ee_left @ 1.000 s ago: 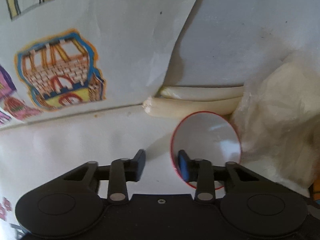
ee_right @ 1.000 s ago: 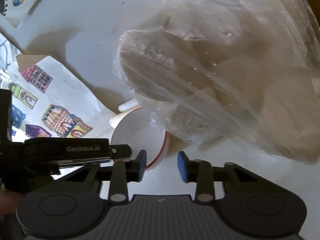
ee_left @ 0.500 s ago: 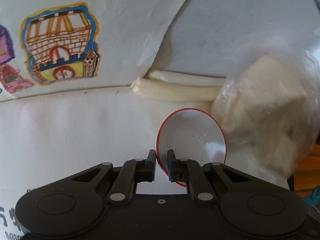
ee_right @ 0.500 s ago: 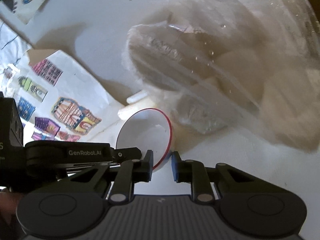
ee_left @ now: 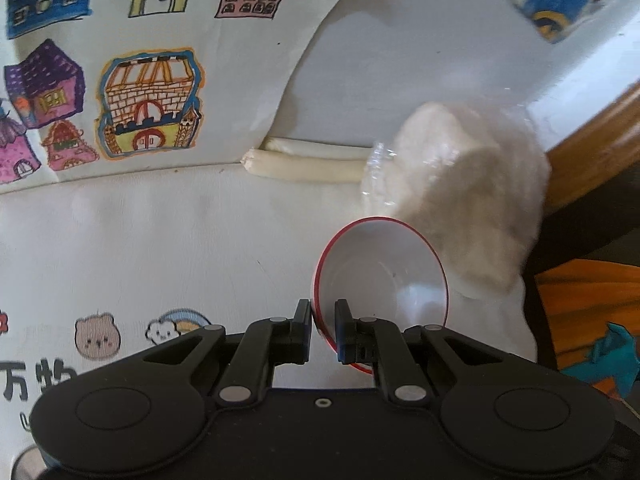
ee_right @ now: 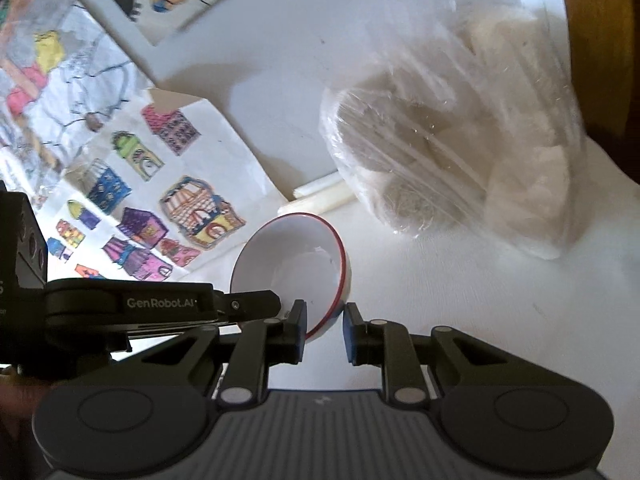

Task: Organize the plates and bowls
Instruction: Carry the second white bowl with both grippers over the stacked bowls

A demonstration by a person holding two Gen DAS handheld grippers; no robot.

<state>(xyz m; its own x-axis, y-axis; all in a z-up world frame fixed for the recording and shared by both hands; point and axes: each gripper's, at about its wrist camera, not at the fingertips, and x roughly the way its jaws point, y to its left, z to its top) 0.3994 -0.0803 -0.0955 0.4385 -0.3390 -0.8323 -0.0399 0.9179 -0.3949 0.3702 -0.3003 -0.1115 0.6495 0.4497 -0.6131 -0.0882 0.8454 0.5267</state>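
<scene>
A small white bowl with a red rim (ee_left: 380, 276) is held tilted above the white tabletop (ee_left: 160, 240), just in front of a clear plastic bag of pale lumps (ee_left: 460, 200) and near two whitish sticks (ee_left: 308, 162) lying beside the coloured house drawings (ee_left: 148, 104).

The left claw (ee_left: 323, 330) is pinched narrow on the near edge of the rim, one finger inside the bowl and one outside. The right claw (ee_right: 325, 330) has its jaws drawn in narrow on the opposite edge of the same bowl; the rim sits between its fingers, though from its own view I cannot be sure both pads press on it.

The bowl looks light and rigid, with a smooth glossy surface, so I'd judge it slippery under hard pads. Whether it is melamine or ceramic I cannot tell; if ceramic, a drop onto the tabletop could chip it. The thin rim is the only real place to take hold, wall between the fingers, and a rim pinch lets a bowl swing about the grip. Two holds on opposite edges should steady that, provided the hands move together; pulling apart or twisting against each other could pop the rim free. The crinkly bag close behind would snag a careless swing.
</scene>
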